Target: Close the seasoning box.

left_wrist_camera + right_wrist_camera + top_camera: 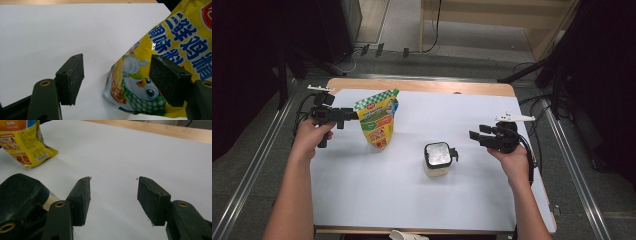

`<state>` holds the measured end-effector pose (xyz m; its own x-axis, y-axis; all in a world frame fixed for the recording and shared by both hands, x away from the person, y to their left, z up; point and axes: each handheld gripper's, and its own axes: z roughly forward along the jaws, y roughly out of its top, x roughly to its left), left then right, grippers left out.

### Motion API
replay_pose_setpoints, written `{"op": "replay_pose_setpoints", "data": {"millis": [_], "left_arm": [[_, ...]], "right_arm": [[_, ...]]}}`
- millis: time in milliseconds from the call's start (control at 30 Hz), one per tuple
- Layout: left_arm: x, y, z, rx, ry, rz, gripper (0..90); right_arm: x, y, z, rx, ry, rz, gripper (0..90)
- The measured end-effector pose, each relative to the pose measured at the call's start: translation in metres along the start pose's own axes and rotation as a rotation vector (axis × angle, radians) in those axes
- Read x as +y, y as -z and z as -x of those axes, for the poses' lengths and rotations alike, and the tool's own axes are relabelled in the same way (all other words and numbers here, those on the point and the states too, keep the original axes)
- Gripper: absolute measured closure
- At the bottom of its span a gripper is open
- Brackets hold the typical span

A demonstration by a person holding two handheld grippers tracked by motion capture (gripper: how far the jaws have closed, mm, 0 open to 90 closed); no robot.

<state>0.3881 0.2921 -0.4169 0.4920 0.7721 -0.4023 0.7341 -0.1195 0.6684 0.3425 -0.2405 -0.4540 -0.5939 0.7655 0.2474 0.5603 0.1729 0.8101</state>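
Pouch [377,120] upright, right beside left gripper [353,115] tips, jaws wide, nothing gripped. Jar [438,159] lid on, near right gripper [473,135], off its left jaw; jaws apart, empty. Nothing grasped yet; all work remains.

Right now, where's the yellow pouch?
High view: yellow pouch stands on the white sheet, left of centre, just off the left tongs, up-left of the jar.

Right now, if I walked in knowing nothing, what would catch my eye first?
Probably the bright yellow snack bag, standing at the left of the white sheet, with the left gripper right beside it, jaws open. Near the middle sits a small jar with a black clip lid; the right gripper hangs open just to its right.
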Motion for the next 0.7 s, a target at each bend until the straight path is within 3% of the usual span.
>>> {"op": "replay_pose_setpoints", "data": {"millis": [700], "left_arm": [[-0.001, -0.001, -0.002, -0.005, 0.007, -0.002, 28.9]], "right_arm": [[-0.013, -0.004, 0.015, -0.059, -0.026, -0.021, 42.5]]}}
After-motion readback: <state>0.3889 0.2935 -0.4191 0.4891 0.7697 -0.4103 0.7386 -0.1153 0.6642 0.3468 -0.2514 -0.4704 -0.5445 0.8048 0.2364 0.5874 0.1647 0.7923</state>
